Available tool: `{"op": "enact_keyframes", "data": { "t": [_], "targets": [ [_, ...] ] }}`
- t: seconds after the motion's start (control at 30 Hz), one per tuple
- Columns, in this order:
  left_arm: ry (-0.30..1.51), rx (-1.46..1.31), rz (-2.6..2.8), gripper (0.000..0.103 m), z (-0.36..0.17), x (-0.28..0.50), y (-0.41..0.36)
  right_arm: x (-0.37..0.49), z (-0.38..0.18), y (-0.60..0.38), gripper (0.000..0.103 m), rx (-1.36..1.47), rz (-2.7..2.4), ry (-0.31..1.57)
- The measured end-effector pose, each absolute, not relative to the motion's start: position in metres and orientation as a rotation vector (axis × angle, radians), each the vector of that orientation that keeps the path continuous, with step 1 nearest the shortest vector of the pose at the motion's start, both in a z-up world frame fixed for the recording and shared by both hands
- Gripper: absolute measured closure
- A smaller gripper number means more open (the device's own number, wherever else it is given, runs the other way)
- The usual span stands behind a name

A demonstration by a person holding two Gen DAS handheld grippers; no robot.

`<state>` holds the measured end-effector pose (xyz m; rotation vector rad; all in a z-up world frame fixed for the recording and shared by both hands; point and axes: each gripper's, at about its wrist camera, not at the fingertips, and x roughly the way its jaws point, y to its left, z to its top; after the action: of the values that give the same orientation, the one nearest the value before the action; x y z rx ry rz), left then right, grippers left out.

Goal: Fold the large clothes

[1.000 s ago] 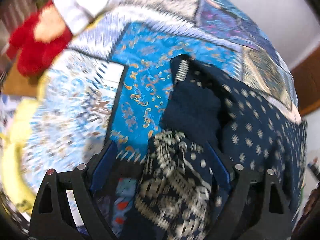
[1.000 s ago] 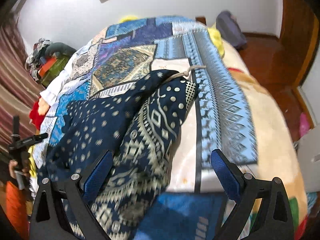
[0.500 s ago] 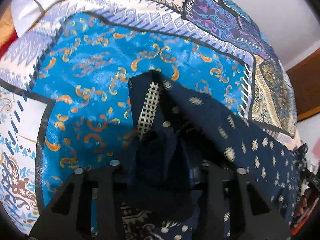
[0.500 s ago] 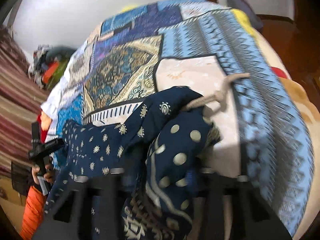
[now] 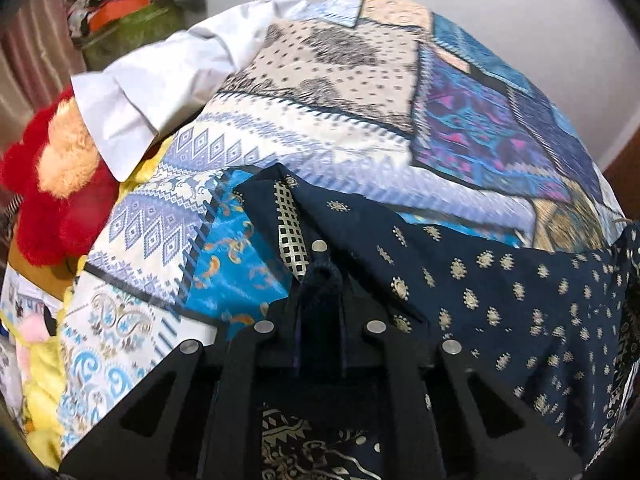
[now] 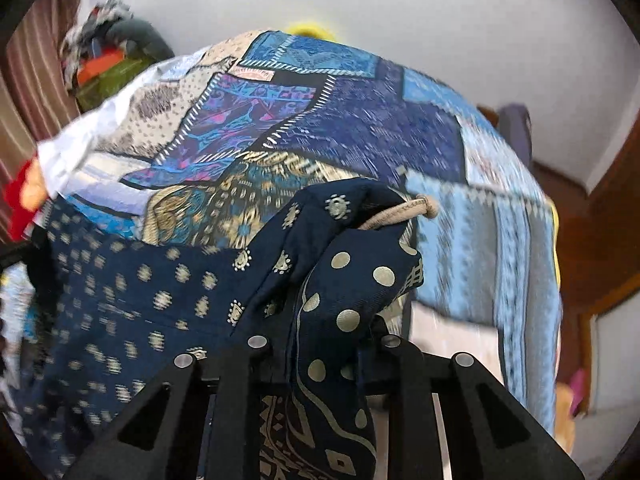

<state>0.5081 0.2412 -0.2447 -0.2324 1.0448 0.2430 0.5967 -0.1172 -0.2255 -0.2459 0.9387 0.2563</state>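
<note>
room: white wall behind the bed, striped curtain off to the left, wooden door frame to the right in both views.
surface: patchwork bedspread (image 5: pixel 340 128) in blue, cream and purple panels, spread beyond both sets of jaws.
left gripper (image 5: pixel 320 280): jaws closing, nearly together, with a bunched fold of the navy garment (image 5: pixel 500 280) pinched between them; cloth trails off to the right of the jaws.
right gripper (image 6: pixel 324 320): jaws closing, nearly together, clamped on a polka-dot fold of the same garment (image 6: pixel 348 280); cloth stretches away to the left of the jaws.
garment: dark blue with pale gold motifs, lifted at two corners, its middle draped over the bedspread between the grippers.
left view only: white shirt (image 5: pixel 160 80) lying beyond the jaws to the left, red and tan plush toy (image 5: pixel 52 184) at the bed's left edge, yellow fabric at lower left.
right view only: beige drawstring with a knotted end (image 6: pixel 400 216) poking out just beyond the jaws, dark wooden floor to the right.
both views: heap of clothes (image 5: pixel 128 12) in the far left corner.
</note>
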Motion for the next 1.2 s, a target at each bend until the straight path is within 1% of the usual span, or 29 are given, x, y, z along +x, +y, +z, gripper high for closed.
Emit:
{"op": "enact_keyframes", "data": {
  "t": [0.07, 0.1, 0.17, 0.2, 0.23, 0.27, 0.33, 0.4, 0.43, 0.47, 0.5, 0.57, 0.7, 0.8, 0.83, 0.9, 0.97, 1.07, 1.2],
  "targets": [
    [1.1, -0.252, 0.271, 0.087, -0.265, 0.52, 0.253, 0.605, -0.233, -0.11, 0.084, -0.298, 0.231, 0.932],
    [1.131, -0.28, 0.282, 0.086, -0.275, 0.524, 0.259, 0.607, -0.235, -0.109, 0.08, -0.319, 0.215, 0.923],
    [1.138, -0.345, 0.295, 0.085, -0.286, 0.529, 0.264, 0.61, -0.235, -0.106, 0.058, -0.391, 0.124, 0.875],
    [1.129, -0.353, 0.301, 0.084, -0.288, 0.529, 0.265, 0.611, -0.235, -0.108, 0.029, -0.427, 0.063, 0.846],
    [1.118, -0.342, 0.308, 0.083, -0.288, 0.529, 0.263, 0.612, -0.236, -0.113, 0.009, -0.439, 0.04, 0.827],
    [1.109, -0.317, 0.31, 0.082, -0.288, 0.529, 0.261, 0.613, -0.237, -0.119, 0.006, -0.418, 0.061, 0.838],
    [1.094, -0.254, 0.306, 0.081, -0.289, 0.526, 0.254, 0.614, -0.238, -0.136, 0.006, -0.327, 0.111, 0.892],
    [1.088, -0.191, 0.309, 0.075, -0.288, 0.524, 0.247, 0.615, -0.235, -0.15, 0.006, -0.248, 0.137, 0.93],
    [1.09, -0.17, 0.308, 0.07, -0.286, 0.521, 0.246, 0.613, -0.235, -0.153, 0.006, -0.223, 0.142, 0.944],
    [1.095, -0.163, 0.309, 0.063, -0.285, 0.518, 0.245, 0.61, -0.233, -0.157, 0.005, -0.202, 0.143, 0.96],
    [1.102, -0.161, 0.314, 0.059, -0.283, 0.514, 0.246, 0.606, -0.23, -0.161, 0.005, -0.191, 0.141, 0.977],
    [1.11, -0.151, 0.33, 0.047, -0.278, 0.506, 0.25, 0.595, -0.225, -0.163, 0.005, -0.199, 0.141, 0.993],
    [1.129, -0.134, 0.299, 0.045, -0.262, 0.478, 0.247, 0.555, -0.204, -0.158, 0.005, -0.285, 0.156, 0.967],
    [1.103, -0.098, 0.297, 0.045, -0.24, 0.453, 0.243, 0.521, -0.181, -0.151, 0.005, -0.339, 0.177, 0.921],
    [1.092, -0.076, 0.291, 0.043, -0.231, 0.443, 0.241, 0.512, -0.174, -0.149, 0.005, -0.351, 0.185, 0.908],
    [1.066, -0.042, 0.262, 0.037, -0.214, 0.426, 0.236, 0.484, -0.157, -0.145, 0.005, -0.355, 0.202, 0.883],
    [1.033, 0.0, 0.237, 0.028, -0.194, 0.401, 0.231, 0.462, -0.143, -0.141, 0.004, -0.334, 0.232, 0.874],
    [1.001, 0.024, 0.197, 0.024, -0.172, 0.367, 0.226, 0.429, -0.127, -0.137, 0.004, -0.291, 0.284, 0.859],
    [0.985, -0.026, 0.118, 0.02, -0.156, 0.319, 0.224, 0.383, -0.11, -0.135, 0.001, -0.261, 0.316, 0.834]
  ]
}}
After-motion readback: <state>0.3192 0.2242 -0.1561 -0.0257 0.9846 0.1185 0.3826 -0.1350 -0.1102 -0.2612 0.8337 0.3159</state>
